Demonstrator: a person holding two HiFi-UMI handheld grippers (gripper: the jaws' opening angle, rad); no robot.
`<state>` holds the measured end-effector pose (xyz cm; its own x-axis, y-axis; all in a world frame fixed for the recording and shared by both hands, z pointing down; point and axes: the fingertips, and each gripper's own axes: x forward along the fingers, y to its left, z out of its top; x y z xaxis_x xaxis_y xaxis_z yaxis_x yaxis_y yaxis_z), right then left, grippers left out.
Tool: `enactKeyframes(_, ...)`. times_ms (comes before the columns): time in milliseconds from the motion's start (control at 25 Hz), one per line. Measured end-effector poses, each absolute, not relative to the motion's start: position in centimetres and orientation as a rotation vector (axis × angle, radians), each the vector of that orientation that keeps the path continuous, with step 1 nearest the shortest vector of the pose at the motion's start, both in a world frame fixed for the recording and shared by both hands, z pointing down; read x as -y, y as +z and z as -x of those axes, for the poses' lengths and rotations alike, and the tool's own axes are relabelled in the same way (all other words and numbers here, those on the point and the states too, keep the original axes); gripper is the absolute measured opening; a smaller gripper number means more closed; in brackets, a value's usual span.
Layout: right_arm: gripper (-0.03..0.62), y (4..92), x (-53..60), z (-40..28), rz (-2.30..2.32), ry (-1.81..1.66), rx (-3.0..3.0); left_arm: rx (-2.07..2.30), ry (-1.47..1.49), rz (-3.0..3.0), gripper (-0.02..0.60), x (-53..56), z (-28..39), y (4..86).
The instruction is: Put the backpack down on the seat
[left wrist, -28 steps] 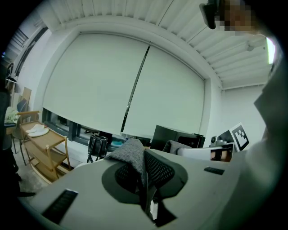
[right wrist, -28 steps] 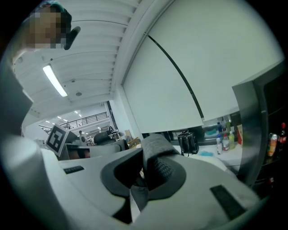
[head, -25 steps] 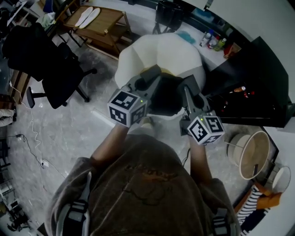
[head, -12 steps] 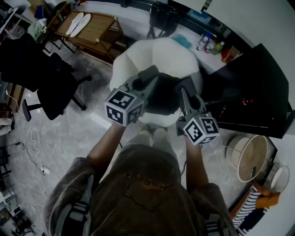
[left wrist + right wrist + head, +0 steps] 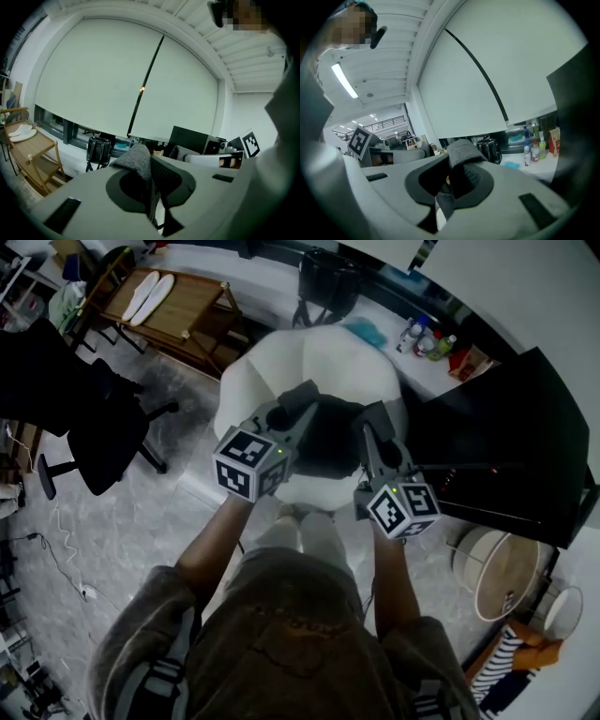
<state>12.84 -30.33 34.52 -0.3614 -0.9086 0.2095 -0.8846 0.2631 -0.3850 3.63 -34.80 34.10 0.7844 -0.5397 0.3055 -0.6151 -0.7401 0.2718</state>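
A dark backpack (image 5: 328, 439) hangs between my two grippers, over the front part of a white round seat (image 5: 314, 352). My left gripper (image 5: 302, 399) is shut on a grey padded strap (image 5: 136, 161) of the backpack. My right gripper (image 5: 373, 420) is shut on the other grey strap (image 5: 461, 153). In the left gripper view the jaws of the left gripper (image 5: 151, 190) pinch the strap's fold. The right gripper view shows the right gripper (image 5: 451, 183) doing the same. The grippers hide much of the backpack's body, and I cannot tell whether it touches the seat.
A black office chair (image 5: 89, 423) stands to the left. A wooden rack (image 5: 183, 310) with two insoles is at the back left. A black desk (image 5: 506, 432) is close on the right, with bottles (image 5: 427, 337) behind it. A round basket (image 5: 497, 563) sits on the floor at right.
The person has stepped a little closer to the white seat, so the backpack hangs further over it. Both grippers keep their hold on the straps.
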Motion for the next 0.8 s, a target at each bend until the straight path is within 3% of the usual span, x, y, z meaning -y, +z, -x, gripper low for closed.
enactKeyframes(800, 0.026, 44.3, 40.5, -16.3, 1.745, -0.753, -2.466, 0.870, 0.356, -2.587, 0.031, 45.4, -7.2, 43.7)
